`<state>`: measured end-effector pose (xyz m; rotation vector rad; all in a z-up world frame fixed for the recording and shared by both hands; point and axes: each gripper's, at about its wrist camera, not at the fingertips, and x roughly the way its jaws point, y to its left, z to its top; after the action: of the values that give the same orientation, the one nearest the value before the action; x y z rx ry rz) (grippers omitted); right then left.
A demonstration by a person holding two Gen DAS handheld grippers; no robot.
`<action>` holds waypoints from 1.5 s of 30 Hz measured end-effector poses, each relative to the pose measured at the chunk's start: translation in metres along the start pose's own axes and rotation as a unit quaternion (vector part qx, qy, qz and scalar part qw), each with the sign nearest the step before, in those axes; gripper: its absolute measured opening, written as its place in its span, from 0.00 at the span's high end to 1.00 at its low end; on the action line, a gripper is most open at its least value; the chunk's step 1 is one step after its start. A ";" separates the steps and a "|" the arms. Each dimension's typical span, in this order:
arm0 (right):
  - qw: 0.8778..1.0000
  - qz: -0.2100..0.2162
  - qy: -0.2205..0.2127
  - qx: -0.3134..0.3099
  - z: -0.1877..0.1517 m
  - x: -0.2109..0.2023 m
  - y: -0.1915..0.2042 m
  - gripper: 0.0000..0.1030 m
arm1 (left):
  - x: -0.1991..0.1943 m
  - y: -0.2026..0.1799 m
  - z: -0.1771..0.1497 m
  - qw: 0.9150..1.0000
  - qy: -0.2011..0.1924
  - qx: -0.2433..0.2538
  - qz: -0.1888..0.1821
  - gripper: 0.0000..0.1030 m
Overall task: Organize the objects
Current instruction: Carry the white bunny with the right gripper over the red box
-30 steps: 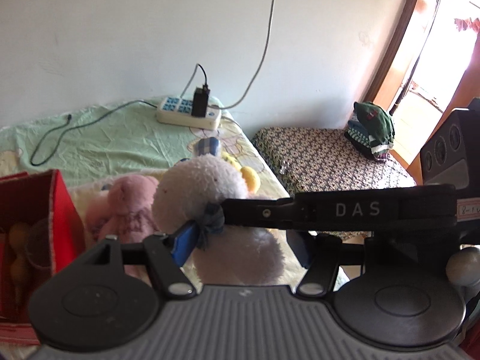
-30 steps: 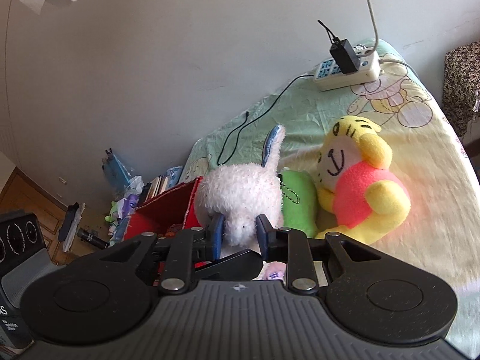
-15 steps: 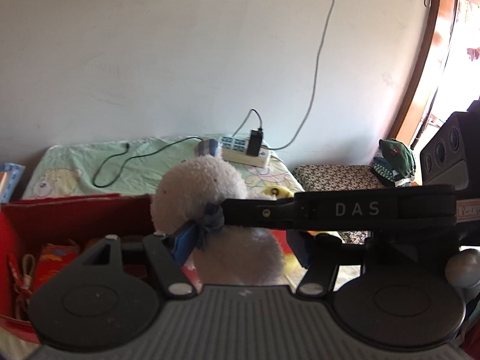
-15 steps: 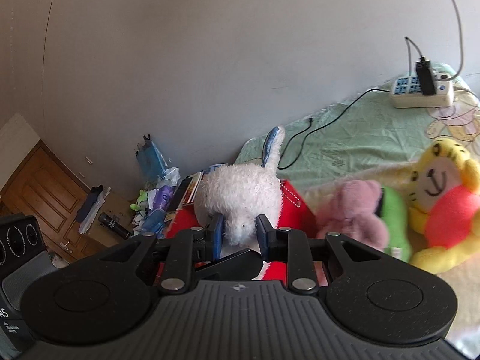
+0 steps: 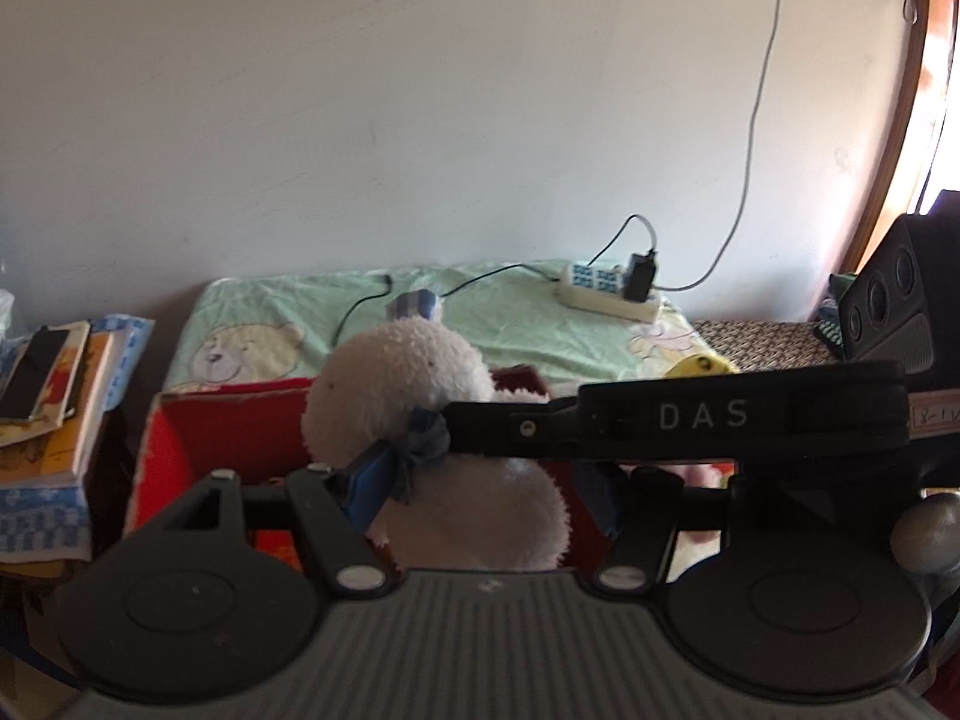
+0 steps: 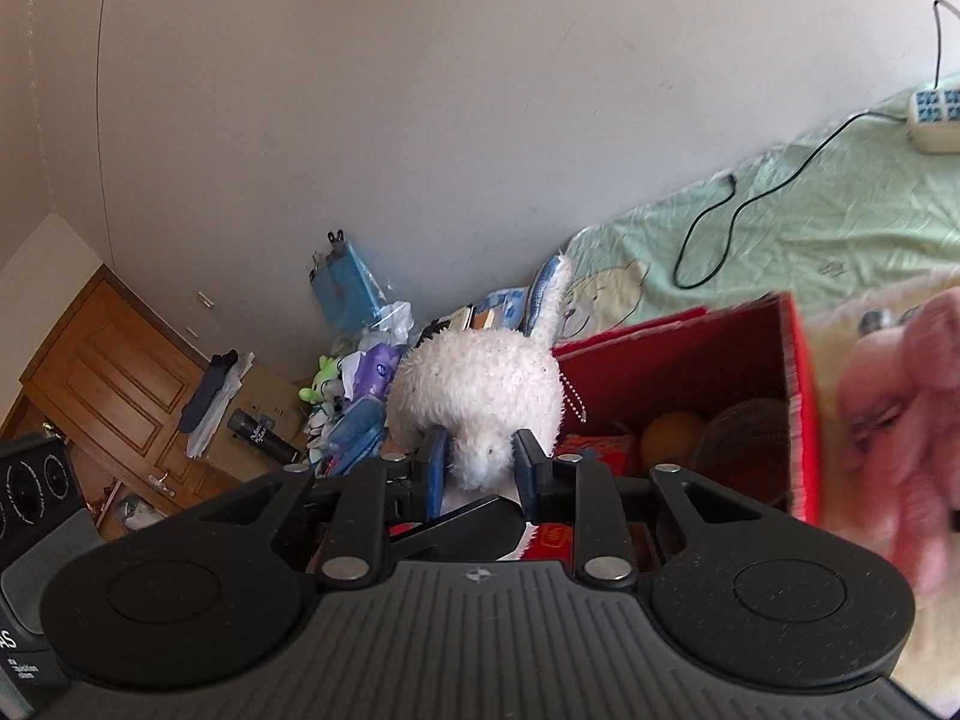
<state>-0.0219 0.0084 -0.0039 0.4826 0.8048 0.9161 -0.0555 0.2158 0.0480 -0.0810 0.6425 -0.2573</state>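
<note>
The right gripper (image 6: 478, 459) has its jaws pressed in on the white plush toy (image 6: 480, 384), carrying it in the air. The left gripper (image 5: 486, 495) sits just beside it with jaws spread wide around the same toy, the right gripper's black body crossing in front of it.

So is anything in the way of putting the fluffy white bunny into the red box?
Nothing visible blocks it. The white plush bunny, pinched by the right gripper, hangs by the open top of the red box. A ball and other things lie on the bottom, with room above them.
</note>
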 end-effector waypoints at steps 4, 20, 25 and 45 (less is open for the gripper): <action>1.000 0.005 0.015 0.012 -0.011 0.032 0.005 0.75 | 0.009 0.032 -0.010 1.000 0.021 0.000 0.013 0.38; 0.993 -0.033 0.049 0.105 -0.033 0.117 -0.001 0.76 | 0.058 0.100 -0.020 0.995 0.087 0.040 0.030 0.41; 0.989 -0.032 0.066 0.125 -0.037 0.120 -0.006 0.78 | 0.058 0.108 -0.026 0.995 0.091 0.031 0.023 0.36; 0.991 -0.100 0.039 0.078 -0.026 0.089 0.004 0.74 | 0.055 0.093 -0.012 0.994 0.106 0.010 0.035 0.31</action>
<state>-0.0130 0.0869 -0.0530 0.4950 0.9821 0.6924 -0.0009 0.2915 -0.0081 -0.0115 0.8525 -0.2066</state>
